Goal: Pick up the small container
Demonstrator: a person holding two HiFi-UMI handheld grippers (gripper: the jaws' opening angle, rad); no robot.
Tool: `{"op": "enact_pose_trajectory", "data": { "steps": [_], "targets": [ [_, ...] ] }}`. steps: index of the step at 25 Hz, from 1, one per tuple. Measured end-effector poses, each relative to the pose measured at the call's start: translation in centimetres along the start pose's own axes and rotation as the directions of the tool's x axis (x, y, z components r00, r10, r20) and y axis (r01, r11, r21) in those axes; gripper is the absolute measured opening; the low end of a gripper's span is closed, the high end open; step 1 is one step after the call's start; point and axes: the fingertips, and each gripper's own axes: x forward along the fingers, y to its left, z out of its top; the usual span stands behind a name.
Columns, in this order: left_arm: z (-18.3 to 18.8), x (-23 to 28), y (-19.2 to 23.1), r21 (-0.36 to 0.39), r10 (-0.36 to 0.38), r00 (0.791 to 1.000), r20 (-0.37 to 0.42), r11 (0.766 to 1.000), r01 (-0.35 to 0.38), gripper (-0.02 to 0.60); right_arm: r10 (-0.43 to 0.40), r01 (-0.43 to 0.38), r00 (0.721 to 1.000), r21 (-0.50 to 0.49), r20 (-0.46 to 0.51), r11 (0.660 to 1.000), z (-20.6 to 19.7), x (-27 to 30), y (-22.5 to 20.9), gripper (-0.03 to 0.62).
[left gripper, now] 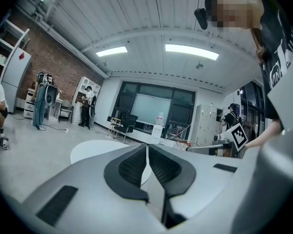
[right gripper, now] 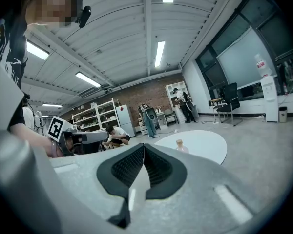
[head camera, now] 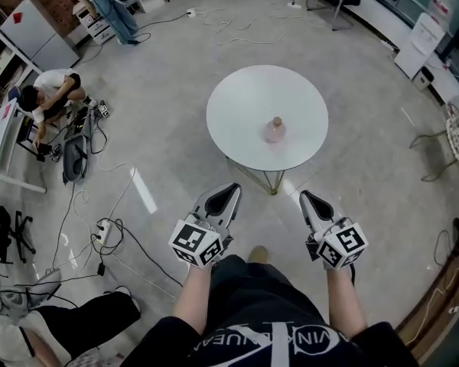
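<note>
Notably, right gripper view shows small container; left doesn't.

Small container: on the round table, near its middle.
Left gripper, right gripper: side by side before the table's near edge, well apart from the container.
Crouching person: far left of the table.

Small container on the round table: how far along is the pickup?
Nothing done yet: the small container stands on the white table, untouched. In hand: nothing; the left gripper and right gripper are both shut and empty, short of the table's near edge. Left: reach in, open a gripper, close on the container, lift.
</note>
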Motion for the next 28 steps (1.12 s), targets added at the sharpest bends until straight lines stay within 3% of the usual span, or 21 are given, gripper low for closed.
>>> {"op": "enact_pose_trajectory", "data": {
  "steps": [8, 18, 28],
  "targets": [
    [-1.6, 1.4, 2.2, -0.014, -0.022, 0.998, -0.057, 1.000, 0.021, 0.018, -0.023, 0.025, 0.999, 0.074, -0.027, 0.997, -2.1, 1.7, -1.4, 0.006],
    [-3.4, 7.7, 4.1, -0.045, -0.106, 0.988, -0.116, 0.994, 0.102, 0.018, -0.024, 0.030, 0.996, 0.070, -0.086, 0.997, -2.6, 5.5, -4.9, 0.006],
    [-5.6, 13.5, 6.3, -0.062, -0.202, 0.963, -0.180, 0.979, 0.194, 0.018, -0.037, 0.049, 0.989, 0.078, -0.145, 0.996, -3.1, 9.9, -8.3, 0.006]
  ]
}}
